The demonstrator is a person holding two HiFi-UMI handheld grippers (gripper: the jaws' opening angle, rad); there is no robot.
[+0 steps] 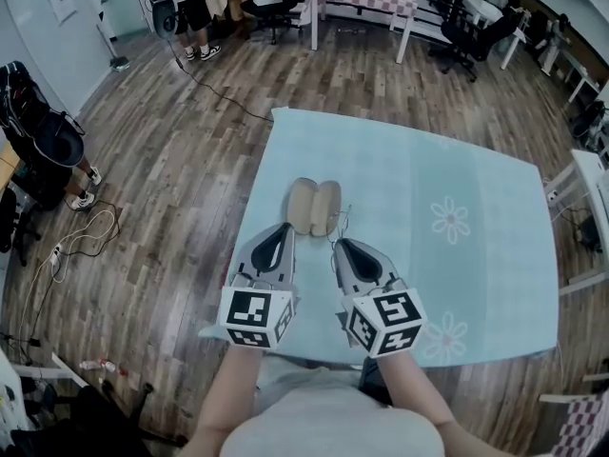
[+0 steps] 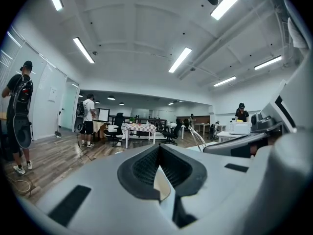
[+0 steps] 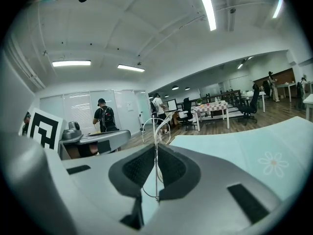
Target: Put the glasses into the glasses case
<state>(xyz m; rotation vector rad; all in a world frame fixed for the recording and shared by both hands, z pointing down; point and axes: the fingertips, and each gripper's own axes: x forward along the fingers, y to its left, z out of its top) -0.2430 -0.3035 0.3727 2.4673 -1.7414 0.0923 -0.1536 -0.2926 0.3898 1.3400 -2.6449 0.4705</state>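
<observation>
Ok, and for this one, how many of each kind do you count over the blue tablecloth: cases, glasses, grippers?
glasses case: 1
glasses: 1
grippers: 2, the left gripper and the right gripper
Total: 4

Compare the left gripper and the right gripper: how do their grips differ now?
The left gripper is shut on a cream edge, apparently the open glasses case; the right gripper pinches the thin wire glasses. In the head view the left gripper's tip meets the case's near rim, the right gripper's sits just beside it. Both point away over the blue tablecloth.
</observation>
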